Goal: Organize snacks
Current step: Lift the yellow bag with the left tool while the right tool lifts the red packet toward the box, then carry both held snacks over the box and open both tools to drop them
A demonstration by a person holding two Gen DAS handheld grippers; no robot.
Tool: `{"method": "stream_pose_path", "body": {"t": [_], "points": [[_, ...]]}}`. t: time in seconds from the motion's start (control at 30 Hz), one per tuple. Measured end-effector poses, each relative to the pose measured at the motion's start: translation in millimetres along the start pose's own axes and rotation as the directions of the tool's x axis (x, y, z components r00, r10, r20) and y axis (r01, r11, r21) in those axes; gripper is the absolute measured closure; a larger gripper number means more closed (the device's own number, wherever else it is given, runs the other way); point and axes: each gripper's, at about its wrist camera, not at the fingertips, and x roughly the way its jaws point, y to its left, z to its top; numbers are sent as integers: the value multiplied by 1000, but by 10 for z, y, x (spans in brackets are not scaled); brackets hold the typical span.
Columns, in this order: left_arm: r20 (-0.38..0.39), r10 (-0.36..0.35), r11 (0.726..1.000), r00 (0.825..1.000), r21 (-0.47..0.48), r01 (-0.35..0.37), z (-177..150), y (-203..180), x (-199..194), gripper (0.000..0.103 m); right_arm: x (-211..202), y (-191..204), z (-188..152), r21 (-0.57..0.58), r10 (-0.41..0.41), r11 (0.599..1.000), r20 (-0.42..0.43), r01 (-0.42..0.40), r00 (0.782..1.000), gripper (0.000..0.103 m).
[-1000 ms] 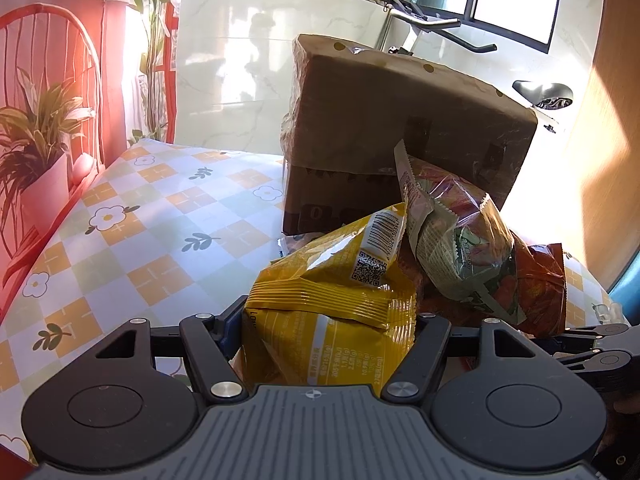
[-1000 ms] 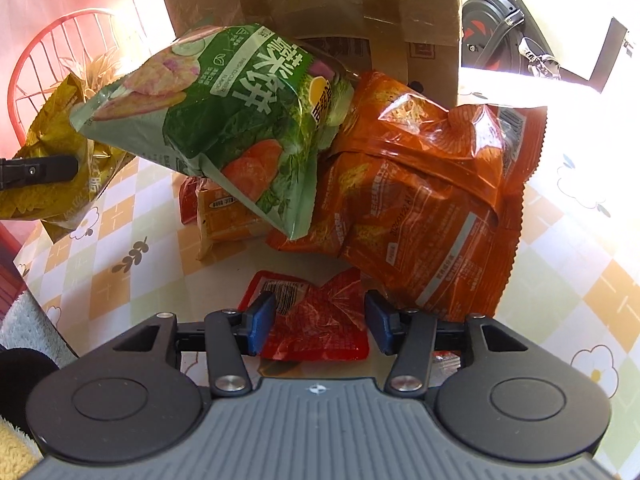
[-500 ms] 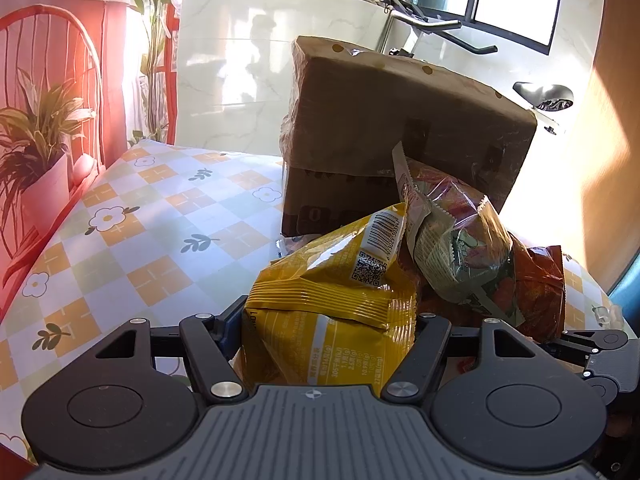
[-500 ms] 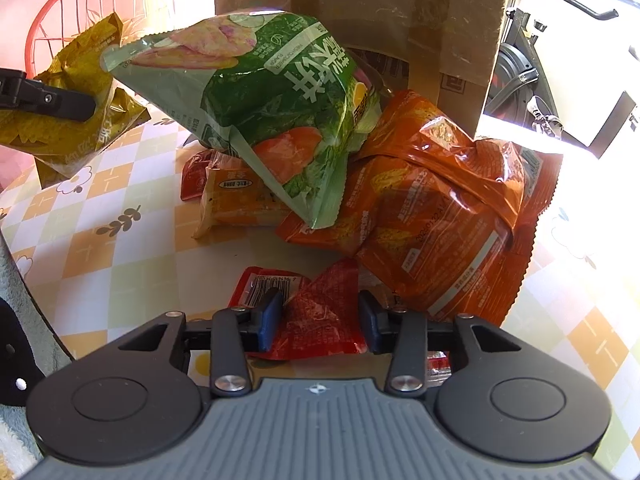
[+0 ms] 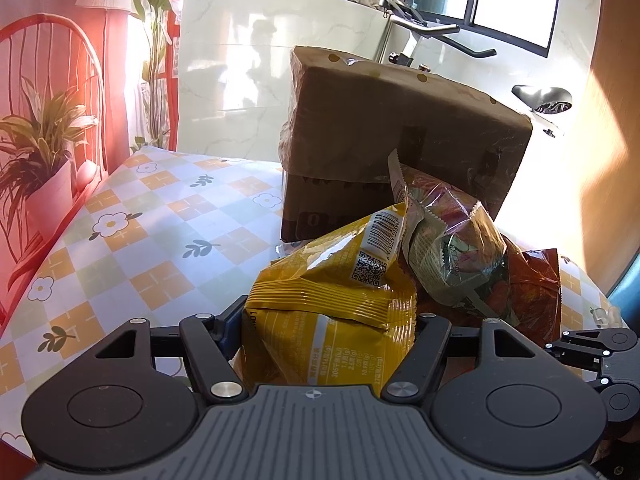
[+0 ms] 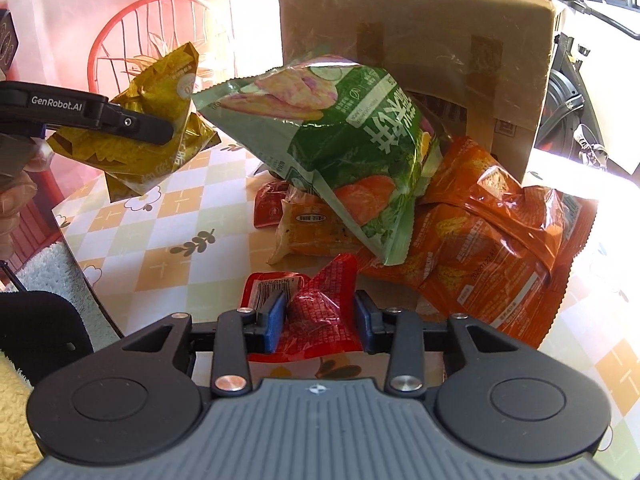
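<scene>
My left gripper is shut on a yellow snack bag and holds it above the table; the bag also shows in the right wrist view at the left. My right gripper is shut on a small red packet and lifts its near end off the table. Beyond it a green chip bag lies on a pile with a large orange bag and a small orange packet. A brown cardboard box stands behind the pile.
The table has a checked flower-pattern cloth. A red wire chair and a potted plant stand at its left edge. An exercise bike stands behind the box. A fuzzy white cushion lies at the table's near-left side.
My right gripper has closed on the red packet and raised it, and its view has risen and tilted up. My left gripper has kept hold of the yellow bag, almost unmoved.
</scene>
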Motion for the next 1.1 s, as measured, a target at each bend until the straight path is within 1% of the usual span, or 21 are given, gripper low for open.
{"method": "stream_pose_path", "body": {"t": [0.17, 0.23, 0.33, 0.47, 0.57, 0.63, 0.73, 0.83, 0.93, 1.03, 1.1], "points": [[21, -6, 1000, 1000, 15, 6, 10, -60, -79, 32, -132, 51, 17, -28, -23, 999, 63, 25, 998, 65], [41, -7, 1000, 999, 9, 6, 60, -54, -127, 32, -213, 44, 43, -41, -34, 998, 96, 38, 995, 65], [76, -8, 1000, 997, -5, 9, 190, -40, -184, 33, -342, -22, 146, -54, -63, 996, 161, 73, 985, 64], [117, -7, 1000, 993, 15, 5, 398, -106, -243, 32, -446, -147, 319, -44, -99, 993, 223, 111, 970, 64], [151, -25, 999, 988, 28, 21, 600, -170, -270, 33, -489, -217, 466, -29, -105, 993, 265, 117, 959, 64], [181, -28, 999, 983, 35, 22, 748, -217, -282, 33, -534, -298, 590, -19, -122, 991, 301, 134, 946, 64], [229, -14, 998, 973, 61, 0, 939, -306, -296, 32, -631, -416, 760, 3, -146, 988, 354, 156, 924, 64], [267, -21, 998, 963, 59, 6, 1145, -351, -289, 32, -688, -553, 965, 23, -176, 983, 396, 182, 901, 64], [296, -26, 998, 955, 63, 7, 1370, -420, -242, 32, -734, -706, 1186, 39, -192, 980, 426, 194, 884, 64], [301, -34, 997, 953, 73, 12, 1604, -505, -118, 32, -752, -865, 1473, 60, -200, 979, 460, 194, 865, 64], [290, -40, 998, 956, 66, 22, 1777, -529, 20, 32, -727, -958, 1678, 67, -203, 979, 476, 194, 856, 64]]}}
